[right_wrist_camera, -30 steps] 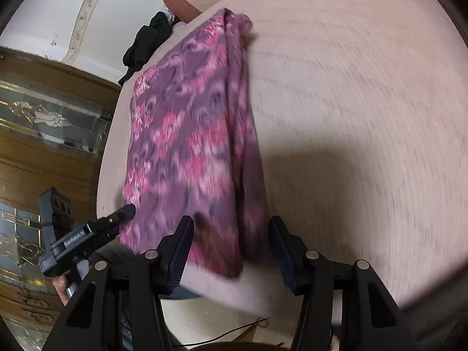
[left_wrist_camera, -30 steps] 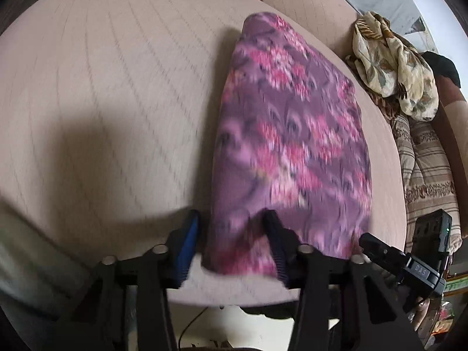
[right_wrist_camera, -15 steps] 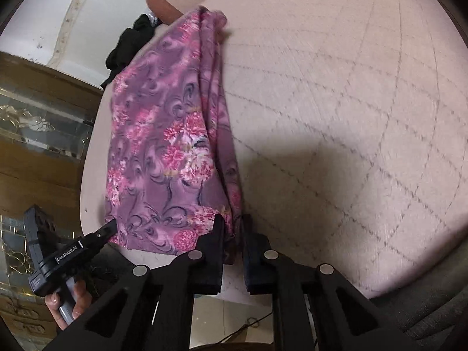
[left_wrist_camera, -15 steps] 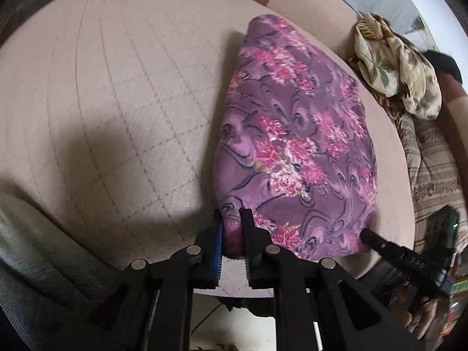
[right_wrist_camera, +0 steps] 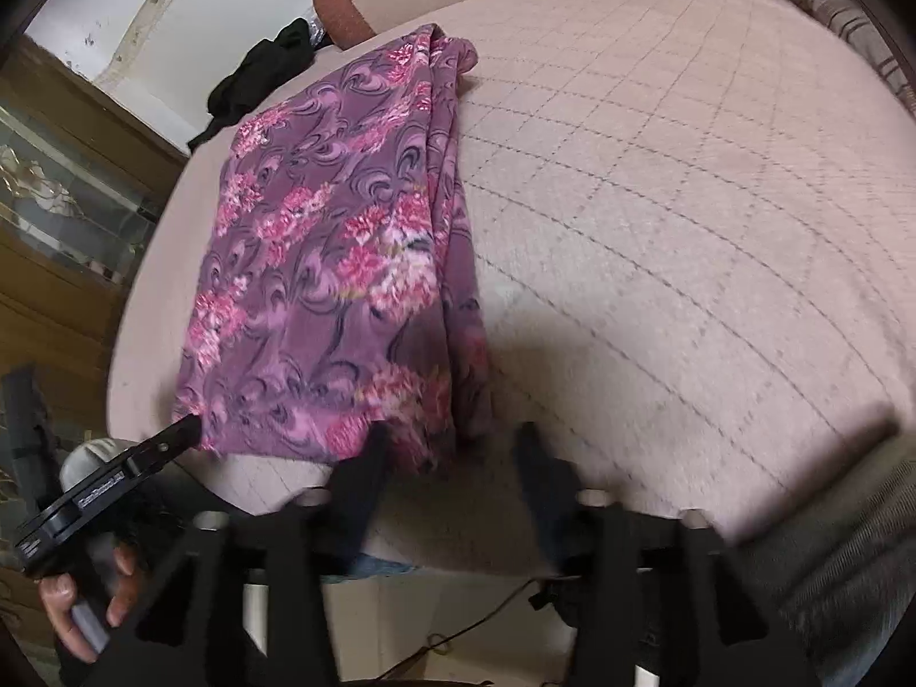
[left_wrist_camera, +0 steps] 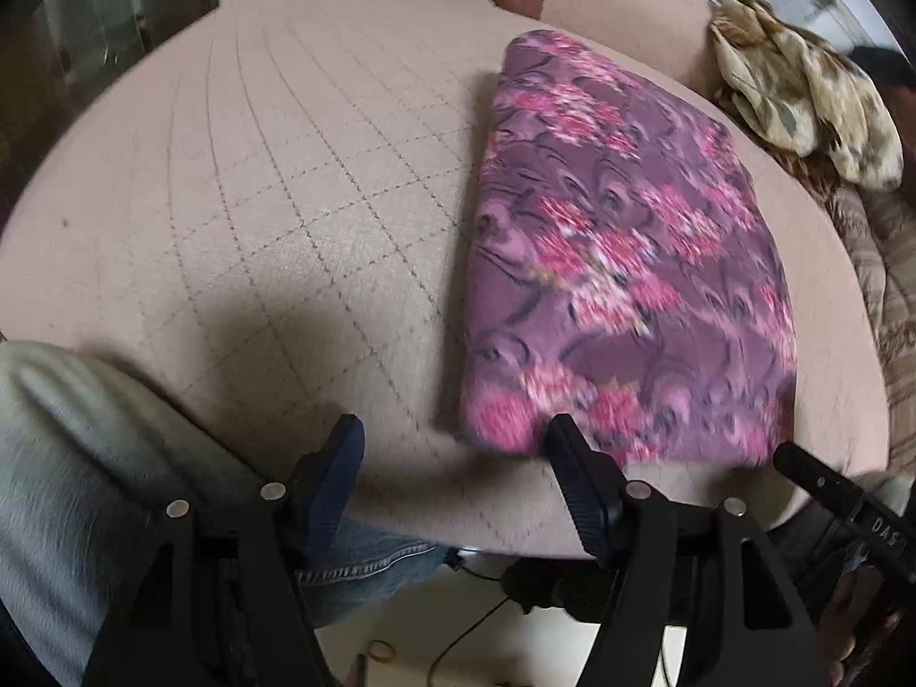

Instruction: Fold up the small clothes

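Observation:
A purple cloth with pink flowers (left_wrist_camera: 618, 263) lies folded in a long strip on the beige quilted cushion (left_wrist_camera: 286, 183). My left gripper (left_wrist_camera: 456, 435) is at the cloth's near left corner. Its jaws are opening, the pads are off the fabric, and the right fingertip (left_wrist_camera: 564, 435) overlaps the near hem. In the right wrist view the same cloth (right_wrist_camera: 320, 263) shows stacked layers along its right side. My right gripper (right_wrist_camera: 452, 446) is at the near right corner, its jaws opening and not pressing the fabric.
A crumpled cream floral cloth (left_wrist_camera: 801, 91) and striped cushions (left_wrist_camera: 887, 297) lie to the right. A black garment (right_wrist_camera: 257, 80) sits at the far edge. A person's jeans leg (left_wrist_camera: 86, 458) is near left, a glass-fronted wooden cabinet (right_wrist_camera: 57, 200) beyond. The cushion's front edge is just below the grippers.
Half a second ago both grippers were shut on the cloth's near corners. Both have now let go, opened and drawn back slightly, and the cloth rests flat.

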Motion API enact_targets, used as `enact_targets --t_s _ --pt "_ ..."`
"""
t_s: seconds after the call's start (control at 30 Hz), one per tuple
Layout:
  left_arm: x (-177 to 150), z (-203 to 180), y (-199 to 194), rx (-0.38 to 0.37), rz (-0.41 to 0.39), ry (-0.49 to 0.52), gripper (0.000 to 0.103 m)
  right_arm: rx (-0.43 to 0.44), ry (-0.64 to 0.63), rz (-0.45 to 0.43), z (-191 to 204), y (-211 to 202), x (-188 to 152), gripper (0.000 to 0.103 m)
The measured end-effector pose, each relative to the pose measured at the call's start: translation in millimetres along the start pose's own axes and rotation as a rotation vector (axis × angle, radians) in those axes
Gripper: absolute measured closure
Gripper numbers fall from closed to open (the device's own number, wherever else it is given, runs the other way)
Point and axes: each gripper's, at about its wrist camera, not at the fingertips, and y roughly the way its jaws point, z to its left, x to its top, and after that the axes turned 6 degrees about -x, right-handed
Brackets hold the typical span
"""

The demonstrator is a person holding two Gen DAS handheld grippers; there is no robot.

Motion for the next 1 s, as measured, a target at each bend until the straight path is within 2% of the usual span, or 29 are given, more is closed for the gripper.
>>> enact_targets --t_s 0.03,0.17,0.3,0.43,0.6,0.7,0.83,1.0 --pt "-4.5 -5.9 -3.4 0.011 -0.011 0.019 0.037 -0.019 -0.002 -0.004 0.5 -1.5 -2.0 0.035" --pt "-19.9 -27.5 -22.9 0.044 -0.072 0.112 0.029 -0.076 0.009 -0.014 3.9 -14.1 -20.7 0.033" --pt "-27.7 -43.1 -39.6 0.057 -0.093 0.167 0.029 -0.180 -0.016 -0.051 12.7 -39.5 -39.7 0.029" --pt "-34.7 -52.5 -67.8 0.044 -0.139 0.189 0.027 -0.225 -0.028 -0.072 19.4 -65.2 -52.8 0.026" --pt "-39.8 -61.1 -109.7 0.058 -0.210 0.205 0.027 -0.245 -0.066 -0.126 35.0 -105.5 -58.1 0.026" --pt "-34.6 -67.8 -139.0 0.104 -0.254 0.216 0.027 -0.242 -0.102 -0.188 49.3 -135.5 -59.4 0.025" --pt "-27.2 -72.8 -177.0 0.095 -0.321 0.215 0.022 -0.245 -0.137 -0.271 65.8 -176.7 -58.0 0.022" --pt "-25.1 -75.4 -219.8 0.085 -0.385 0.202 0.017 -0.260 -0.150 -0.330 80.0 -212.7 -55.0 0.018"
